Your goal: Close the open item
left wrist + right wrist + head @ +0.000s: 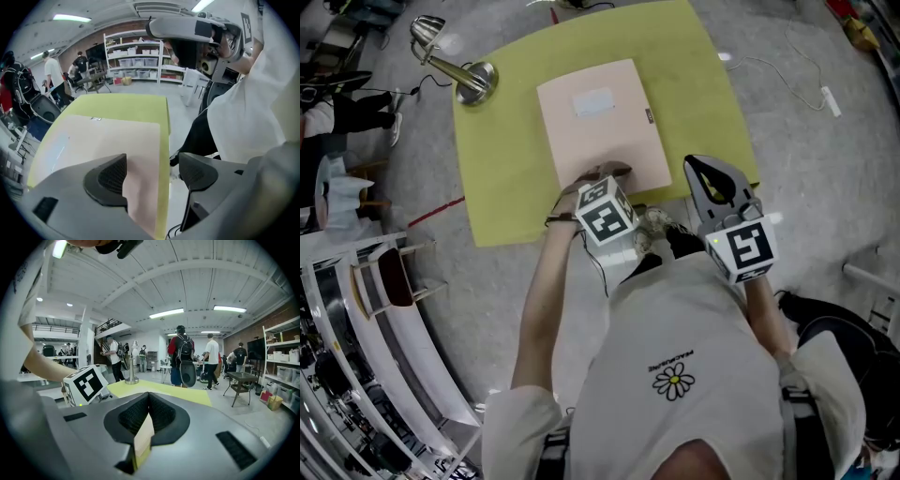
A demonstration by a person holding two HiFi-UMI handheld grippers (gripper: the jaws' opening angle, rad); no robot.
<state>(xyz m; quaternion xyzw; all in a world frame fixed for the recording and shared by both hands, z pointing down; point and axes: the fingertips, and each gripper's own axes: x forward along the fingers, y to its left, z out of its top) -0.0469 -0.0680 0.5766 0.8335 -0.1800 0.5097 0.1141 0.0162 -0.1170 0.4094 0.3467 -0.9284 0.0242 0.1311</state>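
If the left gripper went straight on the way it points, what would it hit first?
Likely the pink folder: the left gripper, jaws apart, points low across its cover. Depth is unclear; it might skim over.

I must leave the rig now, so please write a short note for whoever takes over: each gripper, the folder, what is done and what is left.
Left gripper: open, jaws apart above the near edge of the folder, pressing nothing.
Right gripper: shut and empty, at the near right edge of the table, off the folder.
Folder: flat on the table, cover down, label up.
Done: the folder looks closed.
Left: probably only to check that the cover lies flat, then lift the left gripper clear.
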